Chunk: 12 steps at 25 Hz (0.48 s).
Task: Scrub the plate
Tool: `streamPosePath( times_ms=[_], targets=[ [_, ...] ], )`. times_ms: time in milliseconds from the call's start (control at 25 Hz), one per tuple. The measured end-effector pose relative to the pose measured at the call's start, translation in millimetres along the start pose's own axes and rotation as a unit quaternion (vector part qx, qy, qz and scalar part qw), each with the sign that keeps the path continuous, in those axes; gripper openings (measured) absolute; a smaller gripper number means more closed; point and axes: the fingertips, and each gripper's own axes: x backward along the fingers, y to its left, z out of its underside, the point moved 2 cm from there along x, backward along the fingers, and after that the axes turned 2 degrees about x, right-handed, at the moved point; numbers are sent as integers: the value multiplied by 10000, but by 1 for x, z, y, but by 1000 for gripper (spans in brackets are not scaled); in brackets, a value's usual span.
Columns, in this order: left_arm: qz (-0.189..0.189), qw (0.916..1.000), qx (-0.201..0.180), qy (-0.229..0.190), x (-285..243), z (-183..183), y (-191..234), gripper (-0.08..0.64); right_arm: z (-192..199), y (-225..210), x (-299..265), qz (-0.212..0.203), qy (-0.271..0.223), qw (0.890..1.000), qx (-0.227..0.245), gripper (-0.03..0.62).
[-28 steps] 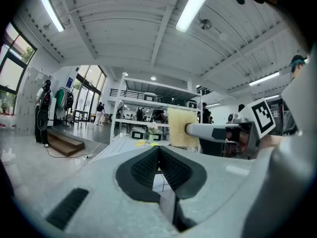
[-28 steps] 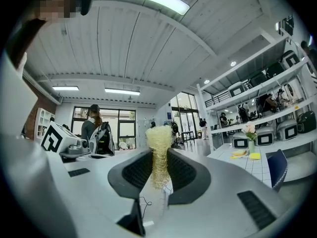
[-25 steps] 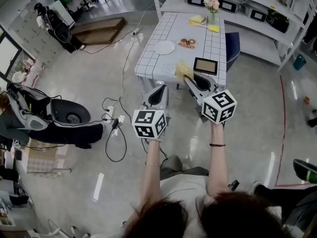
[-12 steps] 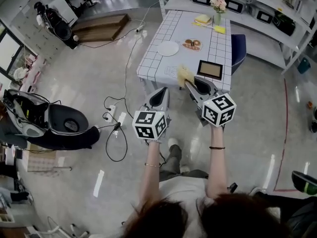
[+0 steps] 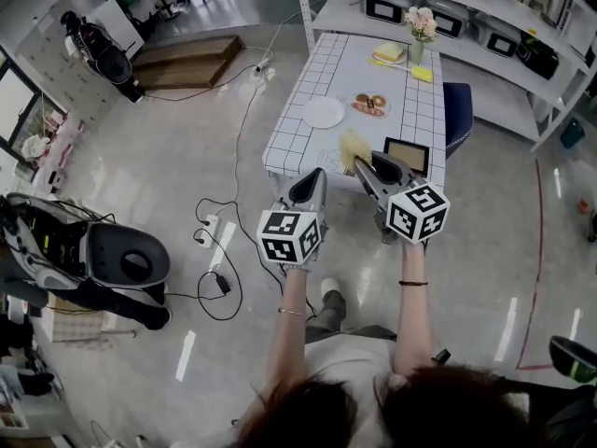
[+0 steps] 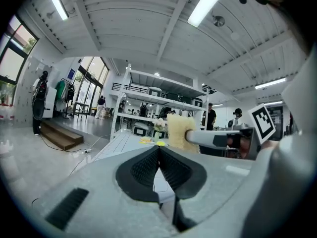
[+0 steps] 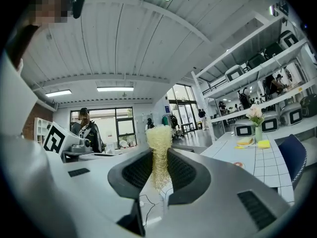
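A round white plate [image 5: 324,112] lies on the white grid-patterned table [image 5: 308,147] ahead of me. Both grippers hang in the air short of the table's near edge. My right gripper [image 5: 366,163] is shut on a yellow mesh scrubber [image 5: 354,147], which stands up between the jaws [image 7: 159,140] in the right gripper view. Beside it, my left gripper [image 5: 312,185] is shut with nothing in it; its jaws meet [image 6: 159,148] in the left gripper view. That view also shows the scrubber [image 6: 177,131] off to the right.
On the table are a plate of doughnuts [image 5: 370,105], a dark framed tablet [image 5: 407,155], a flower vase [image 5: 419,26], a yellow sponge [image 5: 424,74] and bread [image 5: 389,53]. A blue chair [image 5: 458,105] stands at the right. Shelving stands behind. Cables [image 5: 224,241] cross the floor at the left.
The person has stepped forward and the table has shifted rightward in the head view. Both grippers keep their pose, and the right one still holds the scrubber.
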Motion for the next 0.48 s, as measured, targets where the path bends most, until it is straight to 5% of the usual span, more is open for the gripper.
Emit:
streamPosePath(
  times_ms=[480],
  targets=[
    [155, 9998, -28, 110, -59, -17, 60, 11, -5, -38, -70, 15, 12, 10000, -85, 80]
  ],
)
